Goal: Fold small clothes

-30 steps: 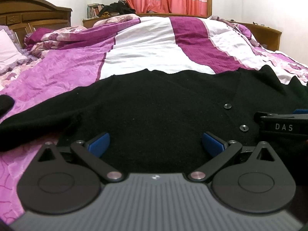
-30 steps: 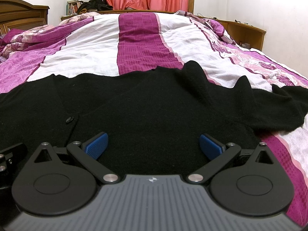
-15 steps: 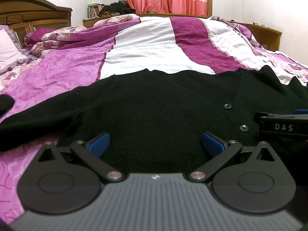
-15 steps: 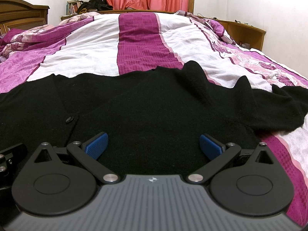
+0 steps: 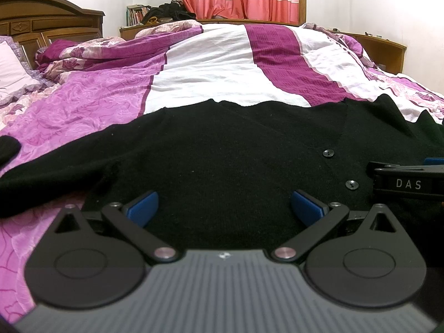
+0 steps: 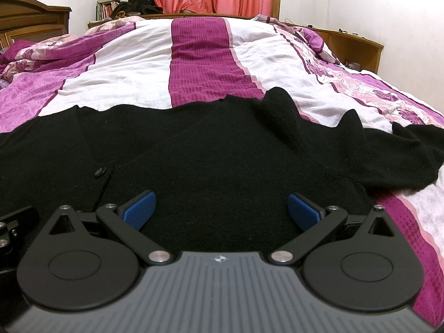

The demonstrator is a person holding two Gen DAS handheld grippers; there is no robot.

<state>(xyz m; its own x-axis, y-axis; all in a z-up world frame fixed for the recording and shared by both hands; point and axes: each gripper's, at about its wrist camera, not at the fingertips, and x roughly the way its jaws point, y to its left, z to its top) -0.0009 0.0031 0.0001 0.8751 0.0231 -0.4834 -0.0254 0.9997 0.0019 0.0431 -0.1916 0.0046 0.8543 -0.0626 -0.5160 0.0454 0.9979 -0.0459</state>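
1. Your left gripper (image 5: 224,204) has its blue-padded fingers (image 5: 141,206) spread wide, released, grasping nothing.
2. Your right gripper (image 6: 220,204) is the same: blue-padded fingers (image 6: 302,210) wide apart, nothing between them.
3. The black knit button-front cardigan (image 5: 222,152) lies spread flat on the bed, straight ahead of and beneath both pairs of fingers.
4. Two small black buttons (image 5: 328,153) sit ahead-right of your left fingers; one shows ahead-left of your right fingers.
5. One sleeve trails left of your left fingers, the other sleeve (image 6: 402,161) right of your right fingers.
6. The magenta, pink and white striped bedspread (image 6: 199,63) runs beyond the cardigan.
7. Your right gripper's black body is just right of your left fingers.
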